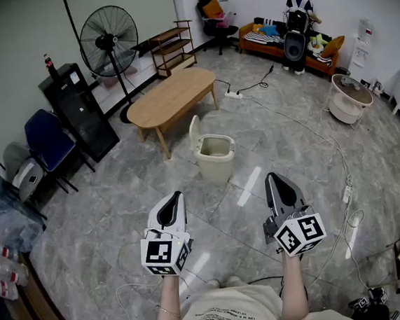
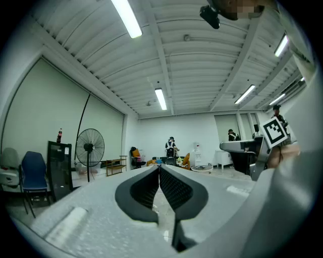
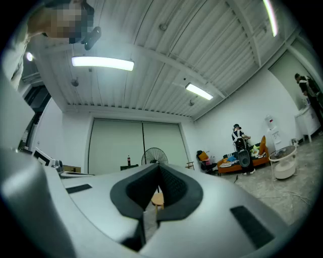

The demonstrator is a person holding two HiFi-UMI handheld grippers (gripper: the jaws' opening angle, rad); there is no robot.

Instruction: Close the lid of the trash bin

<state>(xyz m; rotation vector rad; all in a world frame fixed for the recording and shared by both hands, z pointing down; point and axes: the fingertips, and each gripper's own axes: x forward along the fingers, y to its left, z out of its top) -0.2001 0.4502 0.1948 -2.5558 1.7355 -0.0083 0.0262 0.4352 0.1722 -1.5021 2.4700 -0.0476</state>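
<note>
Holding the fingers (image 2: 143, 190) of the left gripper (image 1: 177, 196) shut tip to tip, clamping nothing; holding the fingers (image 3: 175, 187) of the right gripper (image 1: 270, 177) together in the same way, likewise empty. Pointing both grippers ahead, side by side over the grey floor (image 1: 121, 219), toward the trash bin (image 1: 218, 164) and well apart from it. Showing the bin standing on the floor just beside the near end of the oval wooden table (image 1: 173, 95), its lid (image 1: 194, 132) raised upright at the left rim, not closed, its pale inside exposed. Showing, beyond the table, a pedestal fan (image 1: 109, 38) and a low wooden shelf (image 1: 173, 47); along the left wall, a black cabinet (image 1: 79, 111) and a blue chair (image 1: 49, 138); near the far right leg of the table, a white power strip (image 1: 234, 95) lying on the floor.
</note>
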